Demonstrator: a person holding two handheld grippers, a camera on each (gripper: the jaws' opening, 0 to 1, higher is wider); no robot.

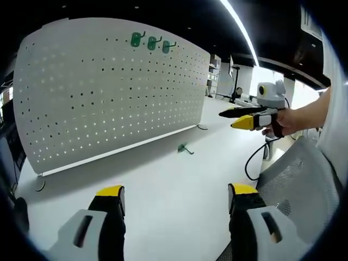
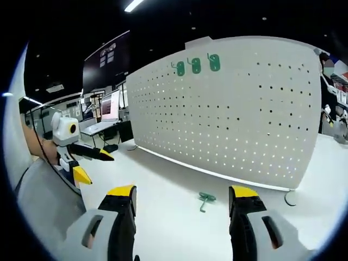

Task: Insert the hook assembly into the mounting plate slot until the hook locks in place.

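A white pegboard mounting plate (image 1: 109,98) stands upright on the white table (image 1: 179,212). Three green hooks (image 1: 153,42) hang in its top row. One loose green hook (image 1: 185,148) lies on the table in front of the board. My left gripper (image 1: 176,190) is open and empty, well short of that hook. A hand holds my right gripper (image 1: 239,118) in the air at the right. In the right gripper view the pegboard (image 2: 228,109) carries the three hung hooks (image 2: 195,65), and the loose hook (image 2: 205,199) lies between the jaws of my open, empty right gripper (image 2: 182,191). My left gripper (image 2: 93,166) shows at the left.
The pegboard rests on curved feet (image 1: 202,126) (image 2: 291,198). A grey mesh chair back (image 1: 299,179) and a black cable (image 1: 253,163) sit at the table's right edge. Desks with monitors (image 2: 106,111) stand behind the board's far end.
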